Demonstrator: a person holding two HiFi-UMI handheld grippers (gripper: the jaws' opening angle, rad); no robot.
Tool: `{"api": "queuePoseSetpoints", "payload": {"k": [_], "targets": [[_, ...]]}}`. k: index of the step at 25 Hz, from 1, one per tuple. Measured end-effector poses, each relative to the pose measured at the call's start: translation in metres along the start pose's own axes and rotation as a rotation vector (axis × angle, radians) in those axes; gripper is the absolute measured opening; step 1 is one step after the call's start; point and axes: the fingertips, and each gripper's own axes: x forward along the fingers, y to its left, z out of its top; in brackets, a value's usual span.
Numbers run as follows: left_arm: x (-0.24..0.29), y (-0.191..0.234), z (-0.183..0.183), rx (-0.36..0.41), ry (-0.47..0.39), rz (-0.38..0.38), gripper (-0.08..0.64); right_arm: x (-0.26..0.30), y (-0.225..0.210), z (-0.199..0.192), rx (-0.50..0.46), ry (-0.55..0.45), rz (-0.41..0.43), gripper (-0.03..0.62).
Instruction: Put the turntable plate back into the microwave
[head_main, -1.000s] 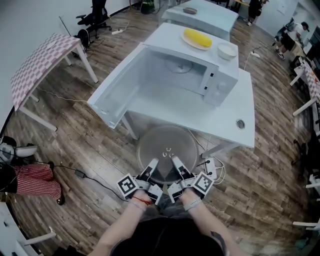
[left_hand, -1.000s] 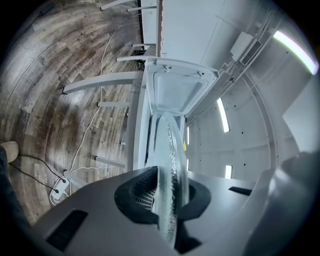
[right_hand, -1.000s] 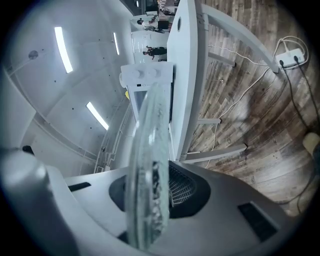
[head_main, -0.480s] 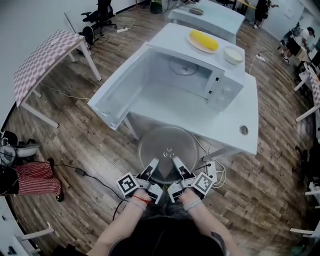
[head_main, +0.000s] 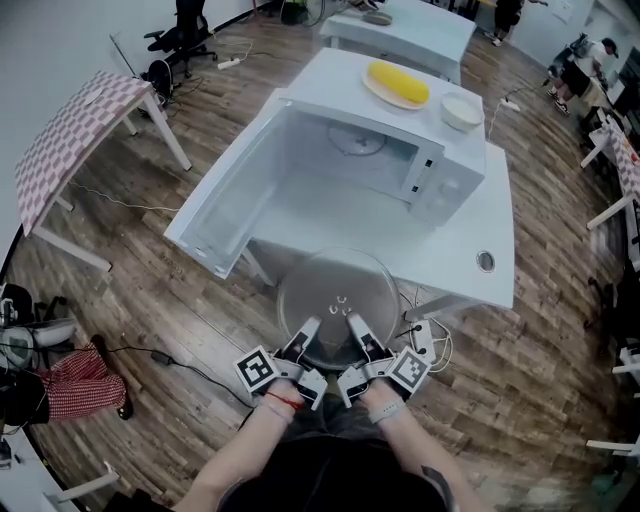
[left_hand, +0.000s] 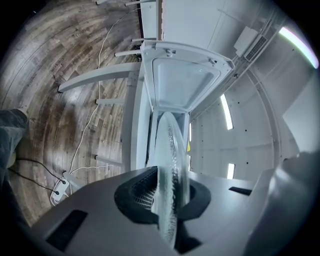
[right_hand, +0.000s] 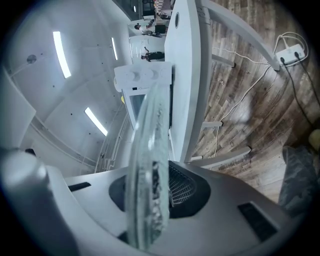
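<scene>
A round clear glass turntable plate (head_main: 337, 300) hangs level in front of the white table, held at its near rim by both grippers. My left gripper (head_main: 308, 328) is shut on the rim's left part, my right gripper (head_main: 354, 324) on its right part. In the left gripper view the plate (left_hand: 170, 165) shows edge-on between the jaws, and the right gripper view has the plate (right_hand: 147, 170) edge-on too. The white microwave (head_main: 385, 160) stands on the table beyond the plate, its door (head_main: 228, 190) swung wide open to the left and the roller ring (head_main: 357, 140) visible in its cavity.
On top of the microwave sit a plate with a yellow corn cob (head_main: 396, 83) and a small white bowl (head_main: 461, 110). The white table (head_main: 470, 250) has a cable hole (head_main: 485, 262). A power strip (head_main: 418, 337) with cords lies on the wood floor below. A checkered table (head_main: 70, 140) stands left.
The view has shifted slightly; the plate and both grippers keep their hold and sit a little closer to the table's front edge.
</scene>
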Motion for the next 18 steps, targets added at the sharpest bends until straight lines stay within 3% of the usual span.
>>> {"api": "queuePoseSetpoints", "payload": {"k": [18], "targets": [[0.067, -0.012, 0.066, -0.032, 0.157, 0.023, 0.032, 0.079, 0.005, 0.021, 0.017, -0.169, 0.000, 0.078]]}}
